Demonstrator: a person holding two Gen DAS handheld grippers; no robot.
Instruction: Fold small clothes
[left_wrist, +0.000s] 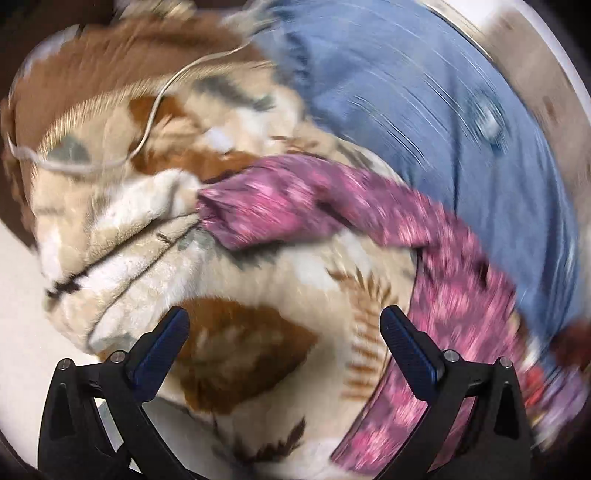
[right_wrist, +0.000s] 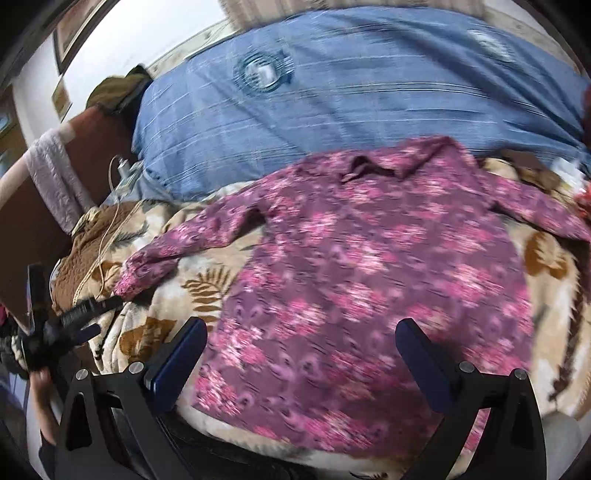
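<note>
Purple floral shirt (right_wrist: 369, 277) lies flat — collar toward blue pillow (right_wrist: 332, 103).

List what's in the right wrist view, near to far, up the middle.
right gripper, open → purple floral shirt spread flat on the leaf-print blanket → blue pillow

A fleecy beige blanket (left_wrist: 258, 266) with brown leaf prints fills the middle and lower left of the left view. A blue pillow (right_wrist: 332, 92) lies across the top of the right view. A thin white cable (left_wrist: 162, 85) loops over the blanket at upper left.
</note>
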